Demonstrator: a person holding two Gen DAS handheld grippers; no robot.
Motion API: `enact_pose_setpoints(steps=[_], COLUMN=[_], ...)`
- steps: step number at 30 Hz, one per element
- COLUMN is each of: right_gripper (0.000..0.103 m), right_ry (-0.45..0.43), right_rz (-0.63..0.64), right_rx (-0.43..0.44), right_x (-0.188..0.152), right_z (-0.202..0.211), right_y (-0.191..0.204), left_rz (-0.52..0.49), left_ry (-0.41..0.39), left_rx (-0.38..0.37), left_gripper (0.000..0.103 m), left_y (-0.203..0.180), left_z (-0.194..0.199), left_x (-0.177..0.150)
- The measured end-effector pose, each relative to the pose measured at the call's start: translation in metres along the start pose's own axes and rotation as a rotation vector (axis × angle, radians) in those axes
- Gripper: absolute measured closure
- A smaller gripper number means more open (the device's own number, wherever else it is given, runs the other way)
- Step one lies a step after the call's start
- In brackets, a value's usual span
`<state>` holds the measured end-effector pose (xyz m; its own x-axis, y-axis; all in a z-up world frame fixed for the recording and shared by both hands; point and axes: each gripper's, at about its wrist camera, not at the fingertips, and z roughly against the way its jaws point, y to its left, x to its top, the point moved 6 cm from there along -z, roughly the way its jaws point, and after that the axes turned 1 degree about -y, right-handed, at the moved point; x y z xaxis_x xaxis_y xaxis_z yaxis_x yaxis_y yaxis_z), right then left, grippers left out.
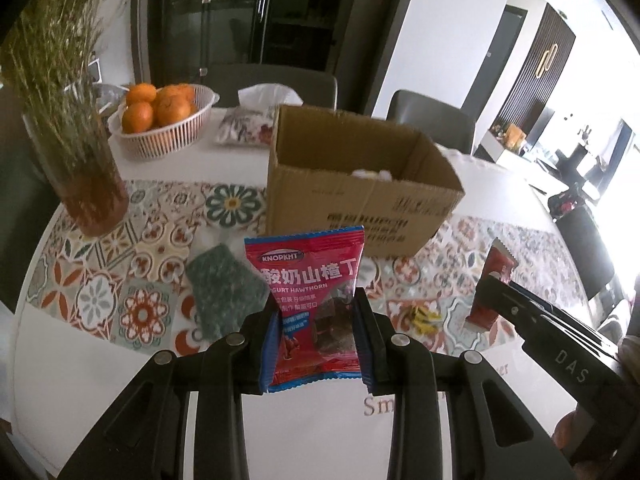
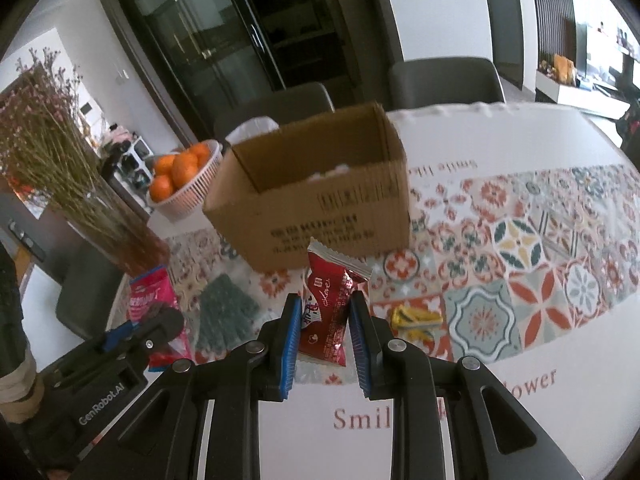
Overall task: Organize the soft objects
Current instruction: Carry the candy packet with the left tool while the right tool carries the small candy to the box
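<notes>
My left gripper (image 1: 316, 308) is shut on a red yogurt-hawthorn snack bag (image 1: 310, 276) and holds it above the table, in front of the open cardboard box (image 1: 356, 184). My right gripper (image 2: 325, 312) is shut on a dark red candy packet (image 2: 330, 304), also held up before the box (image 2: 316, 204). The right gripper and its packet (image 1: 494, 280) show at the right of the left wrist view. The left gripper and its bag (image 2: 150, 300) show at the left of the right wrist view. Something white lies inside the box.
A green sponge (image 1: 224, 292) and a small yellow wrapper (image 1: 424, 318) lie on the patterned runner (image 1: 120, 272). A vase of dried flowers (image 1: 80, 160), a basket of oranges (image 1: 160, 120) and a tissue pack (image 1: 248, 128) stand behind. Chairs stand beyond the table.
</notes>
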<state>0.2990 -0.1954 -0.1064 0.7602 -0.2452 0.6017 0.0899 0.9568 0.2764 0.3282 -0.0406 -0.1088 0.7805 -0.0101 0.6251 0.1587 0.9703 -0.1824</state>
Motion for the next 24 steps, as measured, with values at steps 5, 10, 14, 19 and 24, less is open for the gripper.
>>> enact_pose_setpoints(steps=[5,10,14,19,24], right_gripper=[0.077,0.077,0.077,0.077,0.077], right_ry=[-0.047,-0.087,-0.113,-0.141,-0.154], right_rz=[0.011,0.019,0.020,0.025,0.036], right_rx=[0.010,0.020,0.034,0.035,0.031], right_x=[0.020,0.040,0.057,0.075,0.093], right_z=[0.006,0.008,0.010,0.009,0.003], right_y=[0.004,0.007,0.008,0.008,0.008], left_rz=[-0.006,-0.007,-0.020,-0.024,-0.037], left_ry=[-0.039,-0.071,-0.095,-0.105,-0.111], left_rx=[-0.004,-0.013,-0.017,-0.026,-0.028], left_gripper=[0.070,0.071,0.071,0.071,0.071], left_y=[-0.005,-0.009,-0.014,-0.019,-0.022], left_z=[0.003,0.005,0.006,0.001,-0.006], left_x=[0.019,0.037,0.053,0.070,0.087])
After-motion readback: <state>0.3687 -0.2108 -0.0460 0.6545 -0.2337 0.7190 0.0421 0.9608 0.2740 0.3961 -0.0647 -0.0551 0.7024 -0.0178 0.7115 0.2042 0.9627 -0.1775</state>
